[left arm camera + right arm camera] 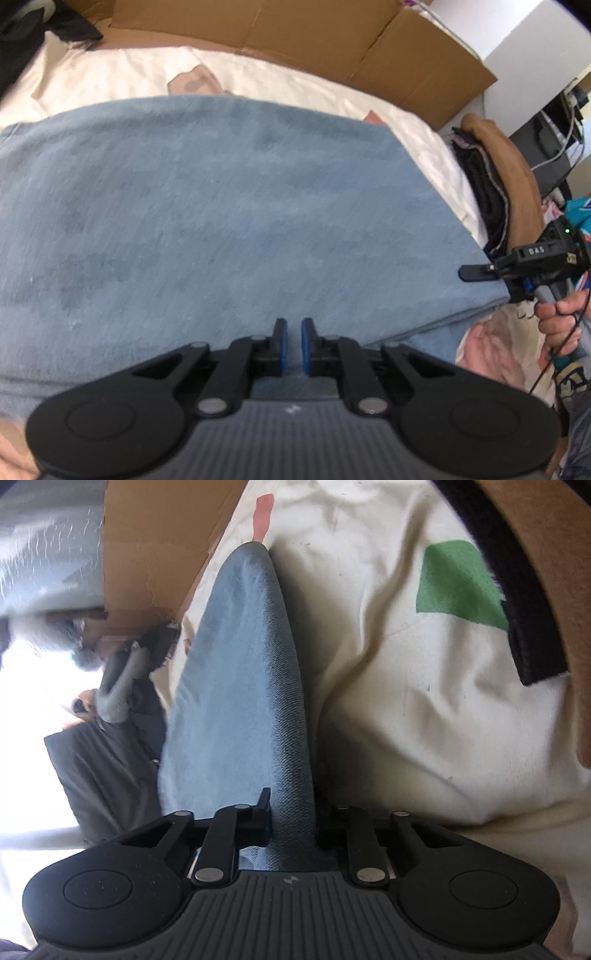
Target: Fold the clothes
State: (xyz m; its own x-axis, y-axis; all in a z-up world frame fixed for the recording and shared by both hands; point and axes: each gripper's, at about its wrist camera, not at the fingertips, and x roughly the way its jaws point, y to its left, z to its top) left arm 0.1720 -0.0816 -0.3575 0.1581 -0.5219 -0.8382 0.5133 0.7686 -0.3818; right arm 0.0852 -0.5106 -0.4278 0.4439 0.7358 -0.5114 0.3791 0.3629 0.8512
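left wrist view: my left gripper (pixel 293 345) hovers with its jaws barely parted and empty over the blue garment (pixel 221 221), spread flat on the bed (pixel 110 74). right wrist view: my right gripper (pixel 291 812) pinches its doubled edge, likely for folding; only here does the grip show.

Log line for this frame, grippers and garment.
left gripper: nearly shut, over blue garment, grip unclear | right gripper: shut on blue garment edge | surface: cream bedsheet
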